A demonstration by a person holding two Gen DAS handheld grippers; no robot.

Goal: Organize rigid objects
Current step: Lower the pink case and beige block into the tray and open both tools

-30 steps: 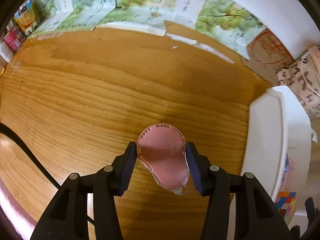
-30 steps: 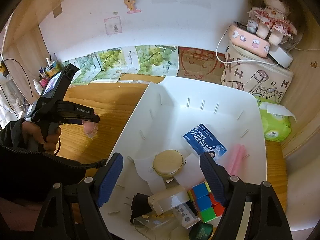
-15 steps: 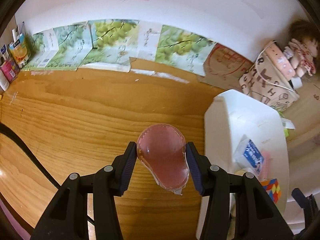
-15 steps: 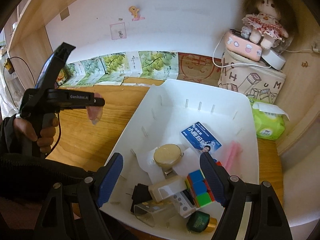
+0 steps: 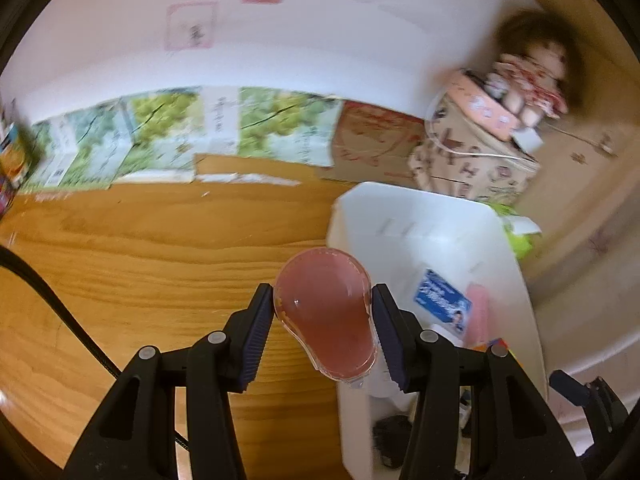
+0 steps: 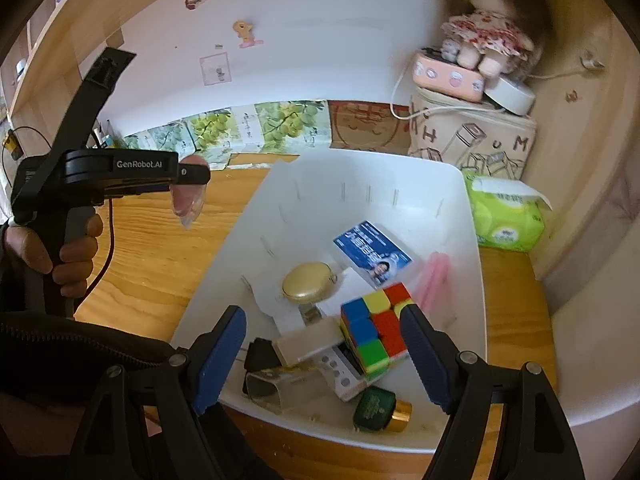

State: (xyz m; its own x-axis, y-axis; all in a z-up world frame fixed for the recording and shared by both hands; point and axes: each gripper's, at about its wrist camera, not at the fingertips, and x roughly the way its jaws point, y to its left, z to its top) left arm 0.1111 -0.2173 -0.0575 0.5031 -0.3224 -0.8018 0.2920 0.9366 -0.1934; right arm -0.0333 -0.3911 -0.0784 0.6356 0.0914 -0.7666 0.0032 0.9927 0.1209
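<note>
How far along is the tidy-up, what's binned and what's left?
Done: the white bin already holds a puzzle cube, blue card, gold compact and other small items. In hand: left gripper is shut on a pink clear case, held above the desk beside the bin. Right gripper is open, empty. Left: dropping the case in.

Doll (image 6: 486, 28): upper right of the right wrist view, seated on a pink box (image 6: 448, 76).
Fabric bag (image 6: 476, 140): printed with letters, under the pink box, right of centre.
White cable (image 6: 404, 92): loops down from the pink box over the bag.
Green tissue pack (image 6: 506, 214): right edge, below the bag.
Grape-print cartons (image 5: 168, 136): flat against the white wall, upper left of centre in the left wrist view.
Stickers (image 6: 245, 34): on the wall, upper centre.
</note>
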